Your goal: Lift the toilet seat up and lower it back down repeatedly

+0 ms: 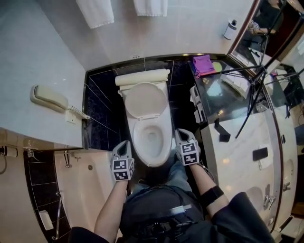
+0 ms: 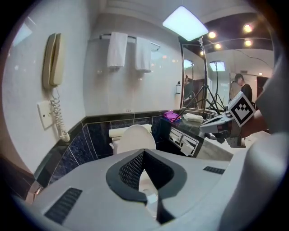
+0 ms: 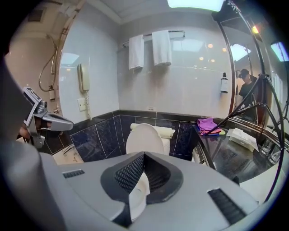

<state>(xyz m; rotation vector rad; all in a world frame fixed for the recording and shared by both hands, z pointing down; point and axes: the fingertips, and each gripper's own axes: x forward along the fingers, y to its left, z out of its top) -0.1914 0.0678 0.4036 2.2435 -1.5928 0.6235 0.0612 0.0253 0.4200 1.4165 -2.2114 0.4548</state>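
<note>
The white toilet (image 1: 151, 142) stands against the dark tiled back wall. Its cream lid (image 1: 146, 100) is raised against the tank; I cannot tell whether the seat ring is up with it or lies on the bowl. My left gripper (image 1: 125, 144) hangs in the air at the bowl's left front, and my right gripper (image 1: 181, 134) at its right front. Both are apart from the toilet. In the left gripper view the jaws (image 2: 143, 153) meet at their tips with nothing between them. The right gripper (image 3: 144, 155) looks the same, aimed at the raised lid (image 3: 144, 138).
A wall phone (image 1: 50, 98) hangs on the left wall and towels (image 1: 95, 12) above the toilet. At the right is a dark counter (image 1: 223, 95) with a purple cloth (image 1: 203, 64) and a tripod (image 1: 256, 80). A tub (image 1: 80, 190) lies at lower left.
</note>
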